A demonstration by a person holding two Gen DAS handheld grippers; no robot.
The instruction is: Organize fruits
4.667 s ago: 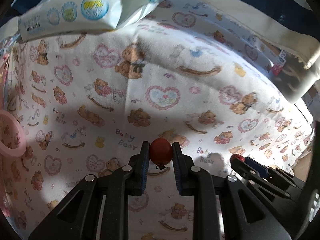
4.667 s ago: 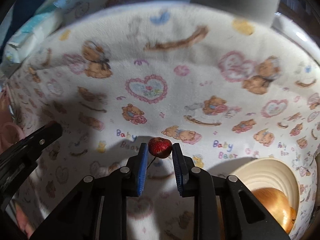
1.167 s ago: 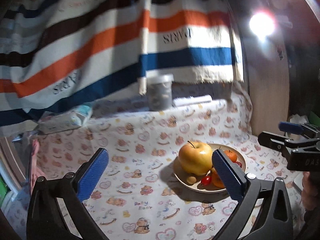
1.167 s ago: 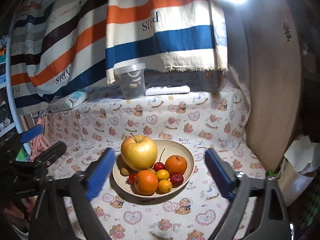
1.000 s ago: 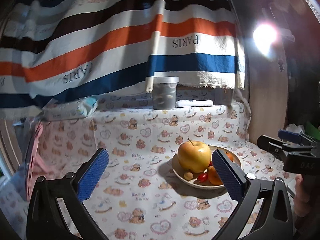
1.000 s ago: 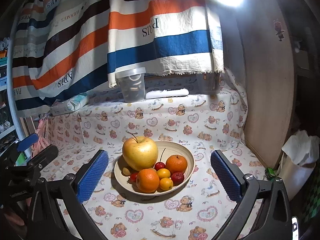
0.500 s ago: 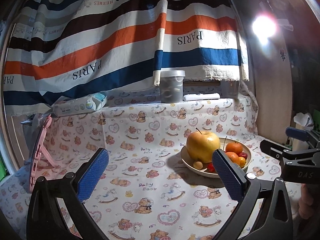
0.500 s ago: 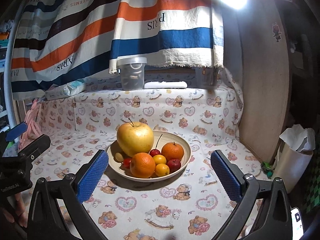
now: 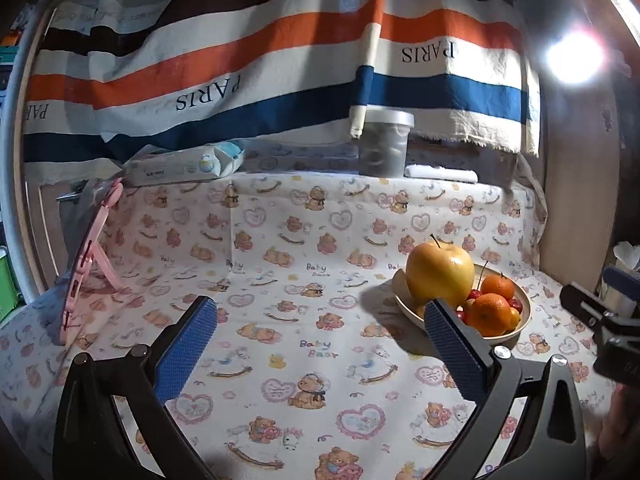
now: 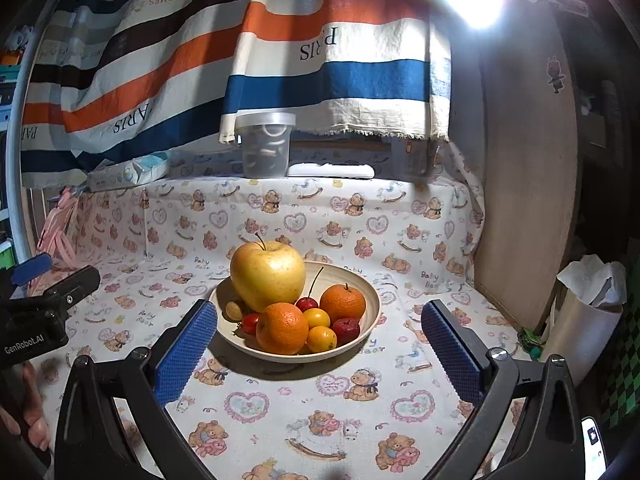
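Right wrist: bowl (image 10: pixel 362 340) mid-cloth, bare cloth (image 10: pixel 400 240) around, right edge perhaps walled.

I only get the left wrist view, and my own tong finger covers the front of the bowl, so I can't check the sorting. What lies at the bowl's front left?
Observer: A small red tomato lies in the bowl, between a small tan fruit and the front orange.
Operator: How many small yellow fruits are there?
Observer: Two yellow fruits, one in front of the other, just right of that orange.
Operator: And the right tongs?
Observer: The right tongs are wide open and hold nothing.
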